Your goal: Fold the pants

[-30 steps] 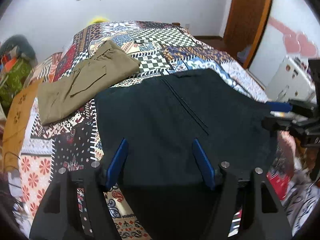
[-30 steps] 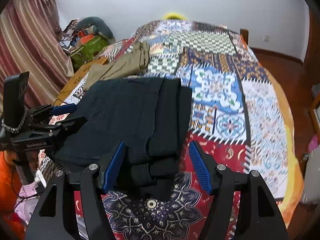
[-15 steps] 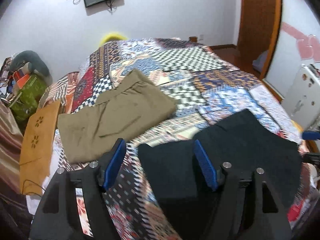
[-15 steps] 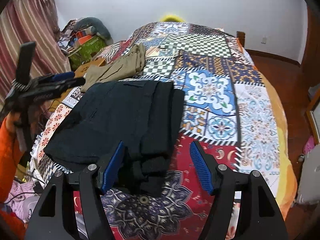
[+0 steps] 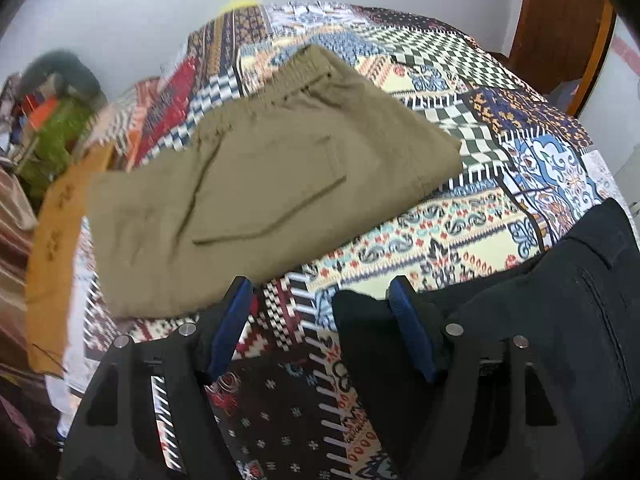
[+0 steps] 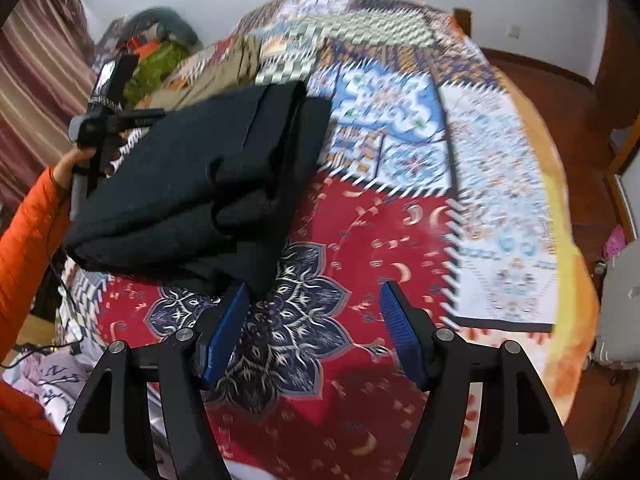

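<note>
There are 2 pairs of pants on the bed (image 5: 472, 236), and 2 claws above them.

In the left wrist view, an orange cloth (image 5: 52, 248) lies at the left edge of the bed. Next to it lie the khaki pants (image 5: 256, 184), folded flat on the patterned quilt. The left claw (image 5: 320, 328) hangs over the quilt with its jaws wide apart and nothing between them; only quilt shows in the gap. Its right blue finger (image 5: 412, 332) stands in front of the corner of the black pants (image 5: 560, 320), which lie folded at the right.

In the right wrist view, an orange sleeve (image 6: 28, 232) comes from the left, and the hand (image 6: 74, 158) holds the handle of the left claw at the left edge of the black pants (image 6: 192, 184). These pants are a thick folded stack with several layers showing. The khaki pants (image 6: 224, 68) are behind them, partly hidden. The right claw (image 6: 316, 328) is wide and empty over the red part of the quilt; its left finger (image 6: 224, 332) is just beside the near corner of the black pants. To the right is wooden floor (image 6: 560, 112).
</note>
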`<move>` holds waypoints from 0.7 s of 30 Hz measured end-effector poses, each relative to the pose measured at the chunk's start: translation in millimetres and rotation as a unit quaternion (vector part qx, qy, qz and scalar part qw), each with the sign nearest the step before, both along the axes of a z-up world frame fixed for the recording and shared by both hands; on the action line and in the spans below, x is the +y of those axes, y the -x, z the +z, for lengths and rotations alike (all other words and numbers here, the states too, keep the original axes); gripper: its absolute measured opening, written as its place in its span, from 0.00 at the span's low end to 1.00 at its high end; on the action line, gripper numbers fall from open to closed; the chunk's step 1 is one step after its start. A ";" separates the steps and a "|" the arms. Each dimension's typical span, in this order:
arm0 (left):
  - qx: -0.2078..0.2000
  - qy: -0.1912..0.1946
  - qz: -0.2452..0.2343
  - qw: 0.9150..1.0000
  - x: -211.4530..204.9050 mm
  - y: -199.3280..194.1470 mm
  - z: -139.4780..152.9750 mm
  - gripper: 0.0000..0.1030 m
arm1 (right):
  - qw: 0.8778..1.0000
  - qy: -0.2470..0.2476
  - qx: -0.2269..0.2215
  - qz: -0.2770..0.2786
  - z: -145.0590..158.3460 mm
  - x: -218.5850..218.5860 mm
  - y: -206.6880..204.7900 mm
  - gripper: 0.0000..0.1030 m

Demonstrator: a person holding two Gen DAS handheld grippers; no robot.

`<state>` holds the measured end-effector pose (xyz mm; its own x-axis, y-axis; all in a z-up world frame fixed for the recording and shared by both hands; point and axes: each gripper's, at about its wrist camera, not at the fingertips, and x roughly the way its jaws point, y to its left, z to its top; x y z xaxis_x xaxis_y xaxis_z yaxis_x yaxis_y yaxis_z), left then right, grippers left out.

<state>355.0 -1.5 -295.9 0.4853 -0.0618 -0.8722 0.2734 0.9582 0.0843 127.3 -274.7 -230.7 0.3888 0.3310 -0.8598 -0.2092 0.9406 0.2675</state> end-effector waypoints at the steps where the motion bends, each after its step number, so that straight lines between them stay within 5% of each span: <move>1: 0.003 0.002 -0.003 1.000 1.1 1.9 -0.9 0.69 | 1.000 -0.003 -0.003 0.002 -0.5 2.6 -3.6 0.62; 10: 0.021 0.000 0.010 1.000 33.7 40.1 -1.4 0.69 | 1.000 0.014 -0.013 0.022 -3.8 1.6 -57.6 0.62; 21: 0.015 0.010 0.003 1.000 49.2 144.7 16.0 0.67 | 0.995 0.062 -0.076 -0.002 20.0 1.9 -99.1 0.62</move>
<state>210.3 47.7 -280.0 0.4600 -0.0761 -0.8846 0.2706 0.9609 0.0581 226.4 -272.8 -210.7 0.5193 0.2249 -0.8244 -0.2348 0.9652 0.1154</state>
